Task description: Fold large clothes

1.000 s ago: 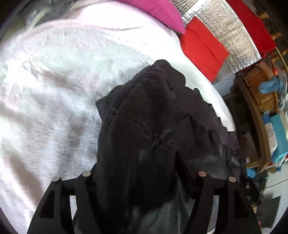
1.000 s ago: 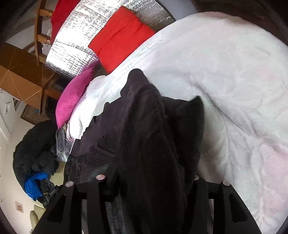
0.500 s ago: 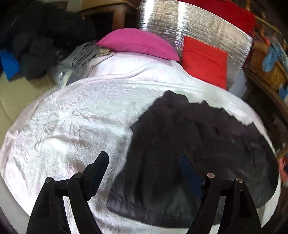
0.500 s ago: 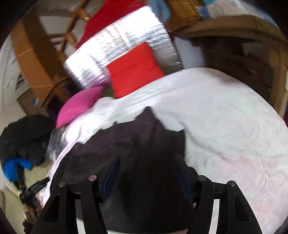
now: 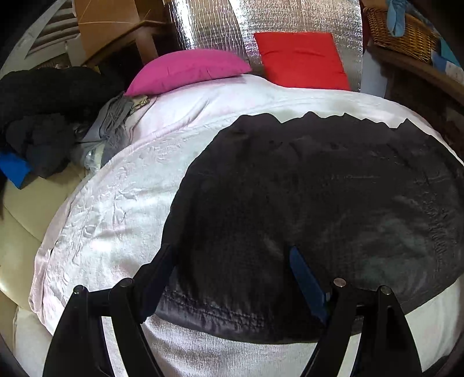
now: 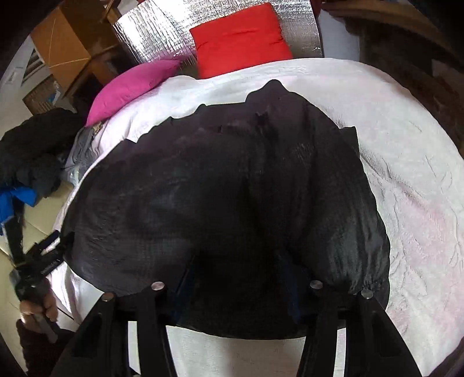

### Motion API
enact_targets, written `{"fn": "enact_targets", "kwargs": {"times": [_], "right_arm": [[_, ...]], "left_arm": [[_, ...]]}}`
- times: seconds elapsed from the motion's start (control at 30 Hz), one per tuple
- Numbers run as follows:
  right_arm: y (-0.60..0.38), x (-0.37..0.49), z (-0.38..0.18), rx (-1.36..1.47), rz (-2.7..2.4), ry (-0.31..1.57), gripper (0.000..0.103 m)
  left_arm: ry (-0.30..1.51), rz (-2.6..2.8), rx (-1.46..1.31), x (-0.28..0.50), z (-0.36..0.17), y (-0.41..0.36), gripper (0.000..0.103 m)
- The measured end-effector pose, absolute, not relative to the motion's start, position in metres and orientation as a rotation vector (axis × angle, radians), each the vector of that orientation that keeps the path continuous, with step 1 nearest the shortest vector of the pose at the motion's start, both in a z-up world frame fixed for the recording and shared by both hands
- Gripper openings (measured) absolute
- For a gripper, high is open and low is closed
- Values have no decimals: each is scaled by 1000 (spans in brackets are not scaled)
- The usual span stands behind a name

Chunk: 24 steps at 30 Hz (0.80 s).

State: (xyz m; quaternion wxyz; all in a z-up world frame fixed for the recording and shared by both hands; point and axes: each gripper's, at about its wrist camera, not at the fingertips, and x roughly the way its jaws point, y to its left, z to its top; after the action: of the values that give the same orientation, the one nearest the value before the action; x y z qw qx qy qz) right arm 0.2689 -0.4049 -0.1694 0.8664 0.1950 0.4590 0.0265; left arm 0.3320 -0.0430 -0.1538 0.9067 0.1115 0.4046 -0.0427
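Observation:
A large black garment [image 5: 304,203] lies spread flat on the white bedspread [image 5: 121,203]; it also fills the middle of the right wrist view [image 6: 226,188]. My left gripper [image 5: 232,261] is open and empty, hovering over the garment's near left hem. My right gripper [image 6: 237,269] is open and empty over the garment's near right part, where the cloth bunches up. The left gripper and the hand holding it show at the left edge of the right wrist view [image 6: 37,275].
A pink pillow [image 5: 188,69] and a red cushion [image 5: 301,58] lie at the bed's head against a silver foil panel [image 5: 220,26]. A pile of dark and grey clothes [image 5: 43,121] sits at the left. A wicker basket [image 5: 403,29] stands on wooden furniture at the right.
Both grippers held the black garment bunched up a second ago. They have since opened, let it go and drawn back, and the garment now lies spread on the bed.

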Motion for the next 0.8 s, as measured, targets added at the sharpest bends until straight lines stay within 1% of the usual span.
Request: {"fn": "enact_targets", "kwargs": {"times": [0.07, 0.17, 0.2, 0.23, 0.27, 0.3, 0.43, 0.57, 0.67, 0.7, 0.73, 0.77, 0.8], "right_arm": [[-414, 268, -162, 444, 83, 931, 56], [-438, 265, -143, 469, 40, 817, 59], [-447, 264, -140, 486, 12, 788, 67], [-461, 264, -138, 516, -29, 754, 80], [-473, 265, -139, 537, -79, 733, 85], [-482, 269, -141, 548, -118, 732, 87], [-511, 292, -171, 645, -99, 855, 87], [-513, 317, -208, 689, -70, 1006, 87], [-510, 322, -217, 720, -56, 997, 88], [-509, 323, -217, 718, -55, 991, 85], [-508, 323, -217, 725, -38, 980, 71], [-504, 323, -218, 726, -23, 979, 63], [-501, 322, -216, 706, -38, 975, 62]], "left_arm": [[833, -91, 234, 334, -154, -43, 82], [829, -92, 251, 336, -155, -45, 82], [830, -93, 254, 337, -156, -46, 82], [830, -95, 257, 337, -156, -47, 82], [829, -96, 261, 338, -156, -47, 82], [828, -97, 266, 338, -156, -48, 82], [828, -103, 281, 340, -157, -49, 82], [830, -106, 283, 341, -156, -49, 82], [828, -105, 289, 341, -157, -50, 83], [828, -105, 291, 341, -157, -50, 83], [828, -104, 291, 340, -157, -50, 83], [829, -104, 291, 341, -157, -49, 83], [830, -104, 288, 341, -157, -49, 84]]}}
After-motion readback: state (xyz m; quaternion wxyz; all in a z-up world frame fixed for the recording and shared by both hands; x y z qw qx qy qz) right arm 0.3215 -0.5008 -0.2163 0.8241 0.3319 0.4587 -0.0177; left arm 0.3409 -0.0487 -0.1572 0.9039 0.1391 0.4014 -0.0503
